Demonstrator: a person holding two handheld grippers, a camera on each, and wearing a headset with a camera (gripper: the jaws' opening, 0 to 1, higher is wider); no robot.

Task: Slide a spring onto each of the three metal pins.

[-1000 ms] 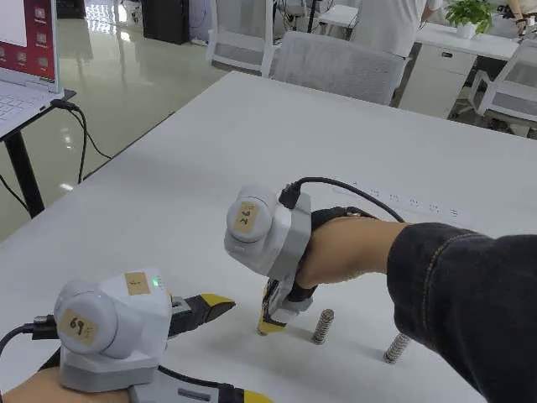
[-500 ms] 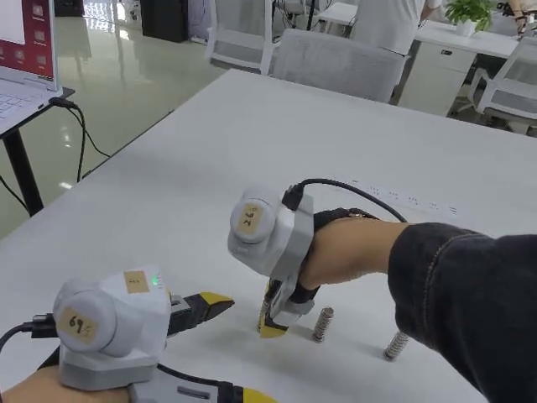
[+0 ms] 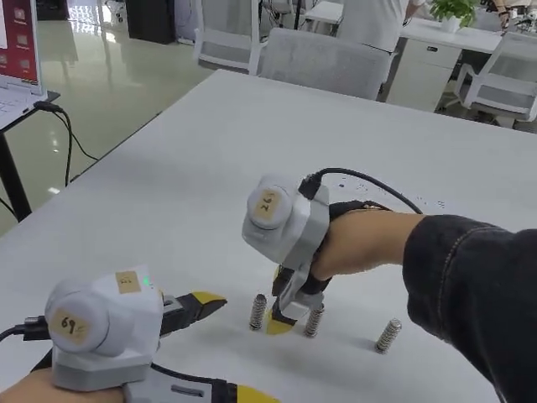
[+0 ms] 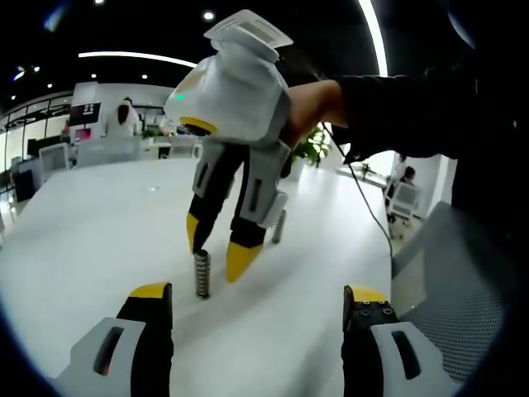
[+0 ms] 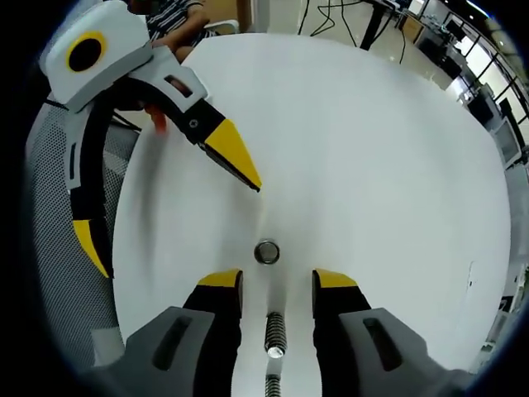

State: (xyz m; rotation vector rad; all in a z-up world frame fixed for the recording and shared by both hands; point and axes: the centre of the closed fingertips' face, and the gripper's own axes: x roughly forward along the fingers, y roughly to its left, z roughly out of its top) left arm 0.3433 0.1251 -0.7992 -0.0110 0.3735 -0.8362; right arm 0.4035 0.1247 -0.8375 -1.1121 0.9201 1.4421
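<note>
Spring stands on bare table just ahead of right gripper, jaws apart; left gripper also apart.

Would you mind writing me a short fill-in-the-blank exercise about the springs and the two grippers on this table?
1. ___ springs stand upright on the white table.
2. The right gripper has its jaws pointing ___ at the table.
3. The left gripper has its jaws ___, with nothing held between them.
Missing words: three; down; open.
</note>
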